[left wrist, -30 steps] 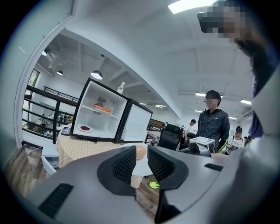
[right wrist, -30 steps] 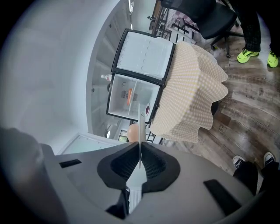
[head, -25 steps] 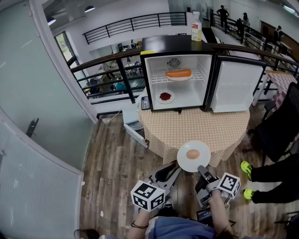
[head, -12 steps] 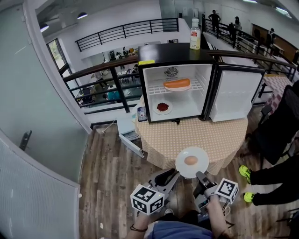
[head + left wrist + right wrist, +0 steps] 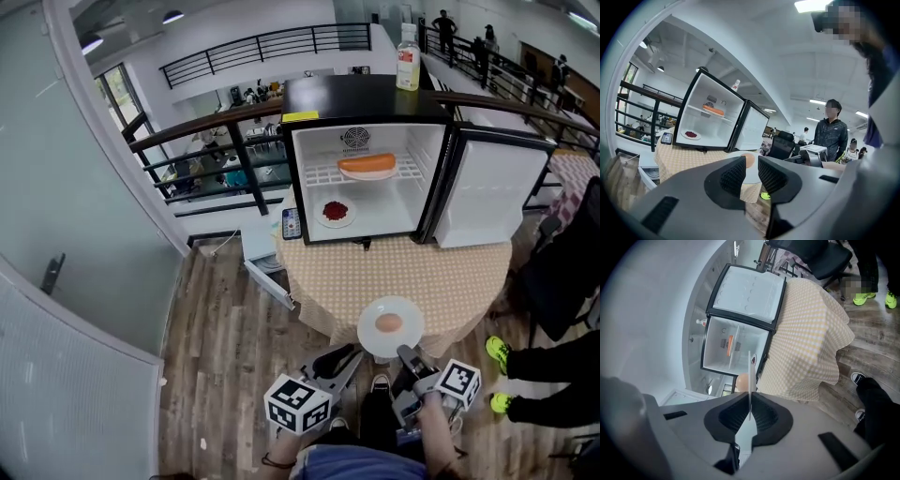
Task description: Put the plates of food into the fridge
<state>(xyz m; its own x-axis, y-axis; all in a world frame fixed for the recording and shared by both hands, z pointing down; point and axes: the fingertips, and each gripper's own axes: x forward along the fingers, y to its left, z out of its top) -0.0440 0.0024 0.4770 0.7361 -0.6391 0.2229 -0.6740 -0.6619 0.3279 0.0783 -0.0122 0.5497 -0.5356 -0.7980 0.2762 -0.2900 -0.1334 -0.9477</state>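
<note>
A: Getting any closer to the fridge?

B: Slightly. The right claw pinches the plate by its rim, and it has now reached the near edge of the bench. The left claw is slightly spread and empty. Shelving the plate looks to be the next step.

Checked-cloth table, open mini fridge and phone on it

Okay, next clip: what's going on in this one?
A person stands at a small table with an open fridge on it. The right gripper is clamped on the rim of a white plate carrying round tan food, at the table's near edge. The left gripper is open and empty. Two plates of food sit in the fridge, one on the shelf, one below.
</note>
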